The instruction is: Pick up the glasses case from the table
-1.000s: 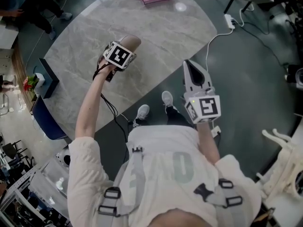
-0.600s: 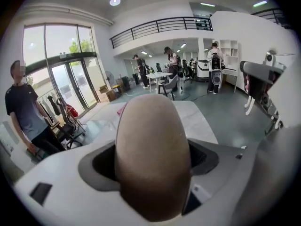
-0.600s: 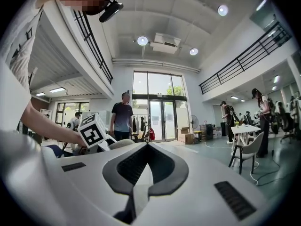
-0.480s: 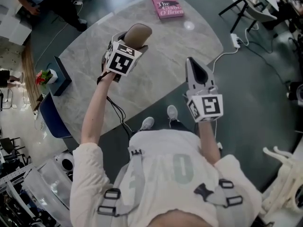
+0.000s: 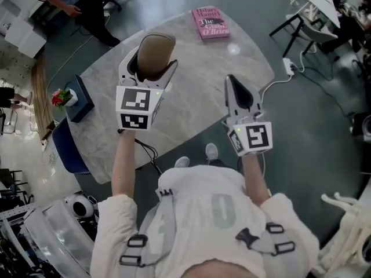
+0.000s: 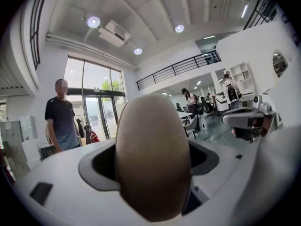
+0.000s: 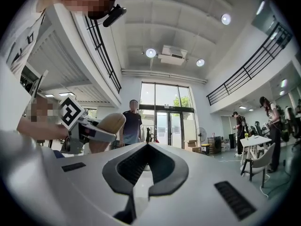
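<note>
The left gripper [image 5: 148, 77] grips the tan glasses case [image 6: 153, 159], which stands between its two fingers and juts out past their tips, lifted off the grey marble table [image 5: 191, 91]. The right gripper [image 5: 233, 83] is closed, its fingers meeting with nothing between them. A pink book [image 5: 211, 22] lies on the table well beyond both sets of fingertips.

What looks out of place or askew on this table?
Nothing stands out. The glasses case is clamped in the left gripper, held over the table. The pink book lies flat at its far edge, and the dark box sits near its left edge. No spill or damage shows.
</note>
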A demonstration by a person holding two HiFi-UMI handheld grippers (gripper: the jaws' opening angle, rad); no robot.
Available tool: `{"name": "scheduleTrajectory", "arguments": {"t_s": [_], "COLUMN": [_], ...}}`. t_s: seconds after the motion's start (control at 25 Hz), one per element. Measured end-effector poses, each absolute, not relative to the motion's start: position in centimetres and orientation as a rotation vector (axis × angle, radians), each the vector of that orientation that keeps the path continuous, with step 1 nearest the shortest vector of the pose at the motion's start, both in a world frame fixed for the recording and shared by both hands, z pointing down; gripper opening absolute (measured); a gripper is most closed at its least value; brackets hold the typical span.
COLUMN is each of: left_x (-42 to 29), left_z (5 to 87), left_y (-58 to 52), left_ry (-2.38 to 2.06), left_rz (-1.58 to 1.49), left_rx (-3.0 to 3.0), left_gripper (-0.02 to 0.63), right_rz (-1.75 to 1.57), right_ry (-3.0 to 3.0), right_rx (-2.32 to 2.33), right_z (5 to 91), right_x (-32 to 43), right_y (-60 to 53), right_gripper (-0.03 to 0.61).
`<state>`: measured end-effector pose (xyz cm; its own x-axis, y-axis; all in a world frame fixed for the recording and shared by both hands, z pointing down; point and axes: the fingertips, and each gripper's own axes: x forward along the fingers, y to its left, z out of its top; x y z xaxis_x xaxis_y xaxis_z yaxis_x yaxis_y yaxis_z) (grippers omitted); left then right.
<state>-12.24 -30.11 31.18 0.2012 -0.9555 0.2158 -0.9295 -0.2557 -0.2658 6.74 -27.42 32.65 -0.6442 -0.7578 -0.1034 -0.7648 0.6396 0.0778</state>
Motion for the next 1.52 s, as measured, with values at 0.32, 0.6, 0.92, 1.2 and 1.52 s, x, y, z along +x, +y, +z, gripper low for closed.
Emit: {"name": "scheduleTrajectory", "arguments": {"t_s": [0.32,0.6,0.92,1.2,1.52], "left_x": [-14.3,-15.0,-16.7,-17.2,-16.7], "left_z": [28.7,27.9,28.9,30.4,30.4], "left_y": [-24.8,-21.7,-19.3,-17.7,-17.4], "left_ry": [2.012,2.1,2.229,2.257,2.255], "left_rz": [-0.324,-0.156,-0.042,-0.03,-0.014], "left_rx": [-2.137,-2.011,-1.924,-1.928,-1.919], "left_gripper": [0.402,0.402,0.402,0.402,0.402], "right_rz": [0.23,0.21,0.182,0.161,0.16], "right_ry": [2.778,2.783,2.811,2.807,2.805], "right_rx": [-1.258,-1.187,-1.134,-1.149,-1.141], "right_z": [31.0,30.6,31.5,32.0,31.9], "right_x": [5.9,4.6,3.3,3.8,4.1], "right_y": [-27.3,-26.7,-26.3,-25.9,-25.5], "right_gripper": [0.0,0.0,0.0,0.0,0.0]}}
